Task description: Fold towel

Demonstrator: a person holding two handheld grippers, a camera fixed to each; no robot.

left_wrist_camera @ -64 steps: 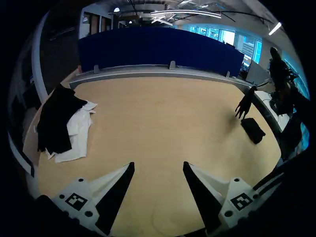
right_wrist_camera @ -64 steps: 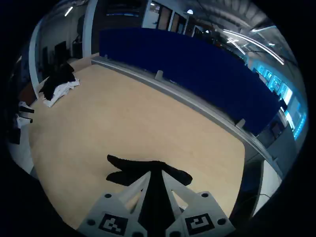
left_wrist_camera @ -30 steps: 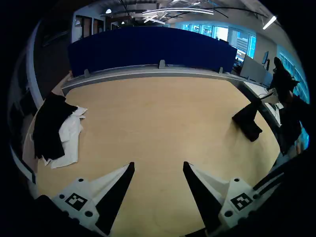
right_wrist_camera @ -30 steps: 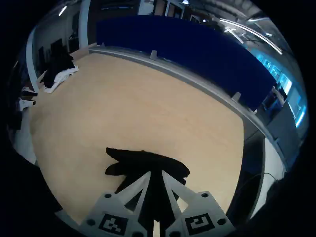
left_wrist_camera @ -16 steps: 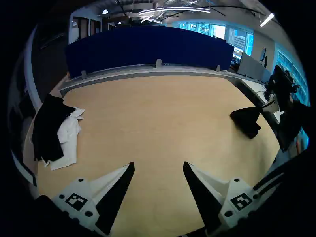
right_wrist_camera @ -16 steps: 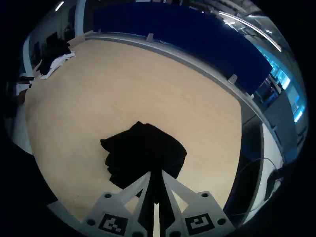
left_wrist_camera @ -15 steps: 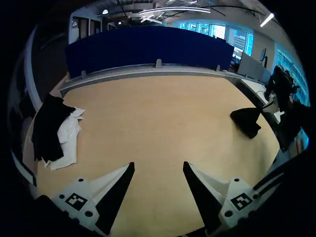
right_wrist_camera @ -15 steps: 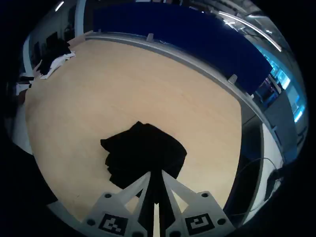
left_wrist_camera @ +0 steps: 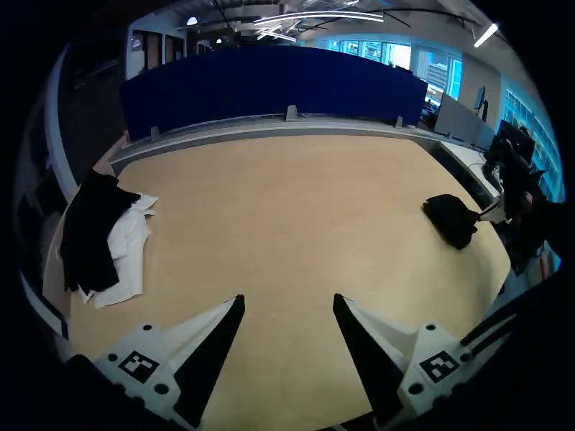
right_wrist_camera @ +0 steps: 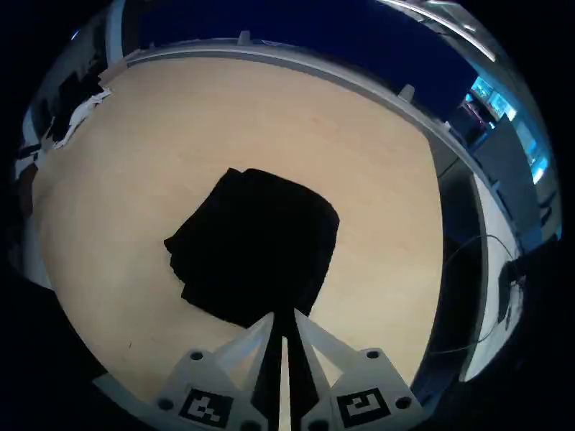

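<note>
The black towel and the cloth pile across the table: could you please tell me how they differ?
The black towel is folded flat and compact; the cloth pile lies loose and crumpled. The towel is all black; the pile is black over white. The right gripper pinches the towel's edge; nothing touches the pile. Both rest on the wooden table.

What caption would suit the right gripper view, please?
Right tool pinching the edge of a folded black towel on the table.

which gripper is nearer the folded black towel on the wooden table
Right. The right gripper has its closed tips at the near edge of the folded black towel; the left gripper hangs open, far across the wooden table.
</note>
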